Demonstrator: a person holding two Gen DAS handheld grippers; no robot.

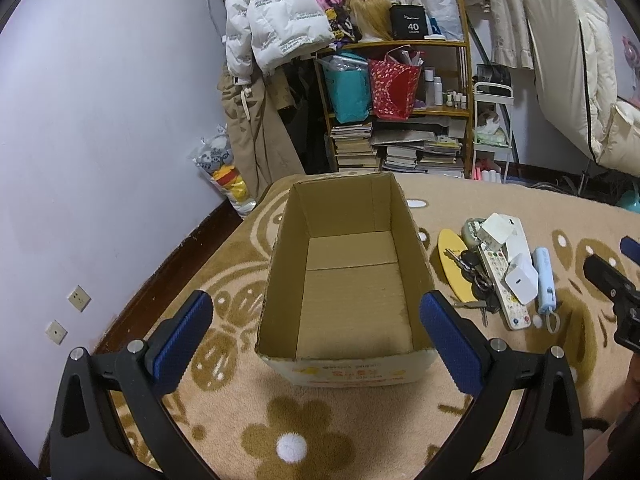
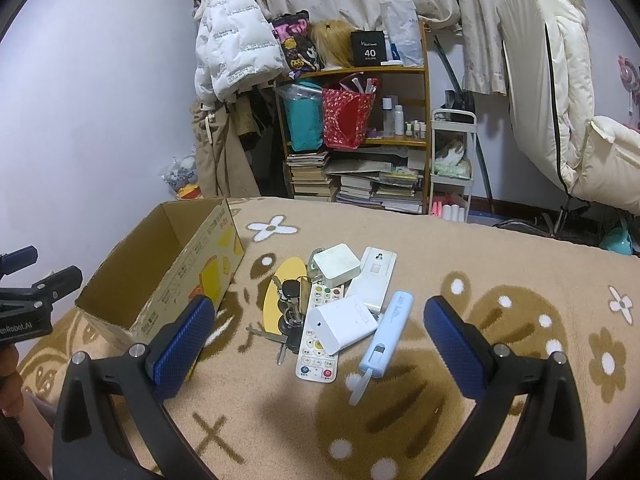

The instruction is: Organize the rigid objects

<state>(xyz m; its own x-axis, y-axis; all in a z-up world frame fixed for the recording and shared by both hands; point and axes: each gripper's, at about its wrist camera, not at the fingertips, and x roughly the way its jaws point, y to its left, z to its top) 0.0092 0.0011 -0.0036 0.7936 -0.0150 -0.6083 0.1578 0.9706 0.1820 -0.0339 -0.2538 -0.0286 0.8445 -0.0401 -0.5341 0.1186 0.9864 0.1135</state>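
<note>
An empty cardboard box (image 1: 286, 256) stands open on the patterned beige rug, straight ahead of my left gripper (image 1: 316, 308), which is open and holds nothing. To the right of the box (image 2: 192, 276) lies a pile: a white remote (image 2: 318, 344), a white charger block (image 2: 344, 326), a light blue stick-shaped device (image 2: 388, 328), a white square adapter (image 2: 336, 266), a flat white device (image 2: 372, 280), a bunch of keys (image 2: 290, 308) and a yellow oval piece (image 2: 284, 280). My right gripper (image 2: 320, 308) hovers open just in front of this pile.
The rug (image 2: 500, 320) spreads wide to the right and front. Behind it stand a wooden shelf (image 1: 400, 120) with books and bags, hanging coats (image 1: 272, 20), a white trolley (image 1: 492, 128) and a folded cream mattress (image 1: 568, 60). A lilac wall (image 1: 100, 140) runs along the left.
</note>
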